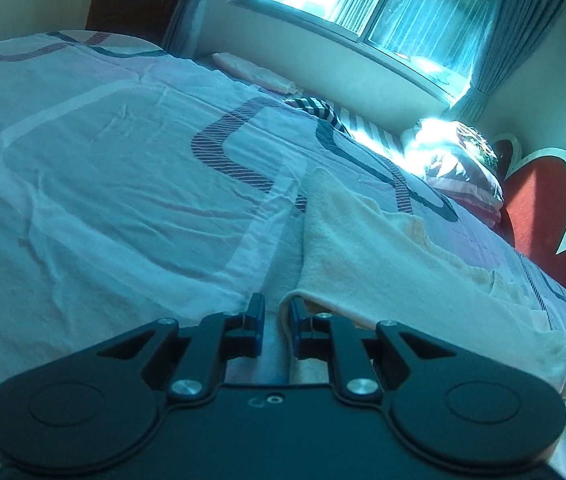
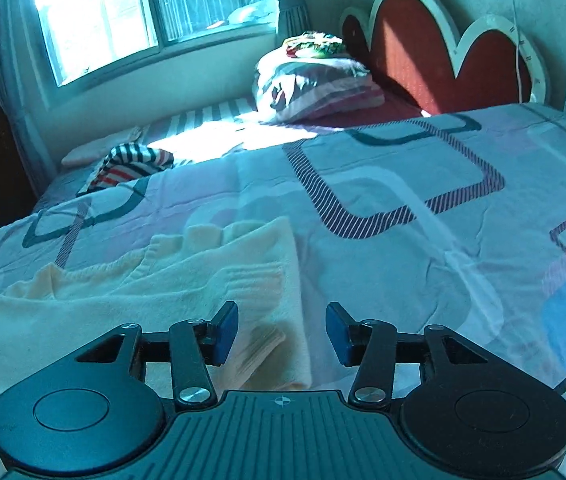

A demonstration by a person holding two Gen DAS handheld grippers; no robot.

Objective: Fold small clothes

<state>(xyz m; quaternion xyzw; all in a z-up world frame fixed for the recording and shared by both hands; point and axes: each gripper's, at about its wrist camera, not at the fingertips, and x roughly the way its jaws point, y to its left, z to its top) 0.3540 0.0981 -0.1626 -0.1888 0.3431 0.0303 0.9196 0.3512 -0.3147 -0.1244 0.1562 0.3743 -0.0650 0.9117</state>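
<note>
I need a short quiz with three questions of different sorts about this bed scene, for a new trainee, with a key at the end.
1. True or false: the right gripper is open, with nothing between its fingers.
2. Which garment lies nearest to both grippers? A) the cream knitted garment B) the striped garment C) the pillow
3. Fill in: the left gripper sits at the ____ of the cream knitted garment, its fingers only narrowly apart.

Key: 1 true; 2 A; 3 corner.
</note>
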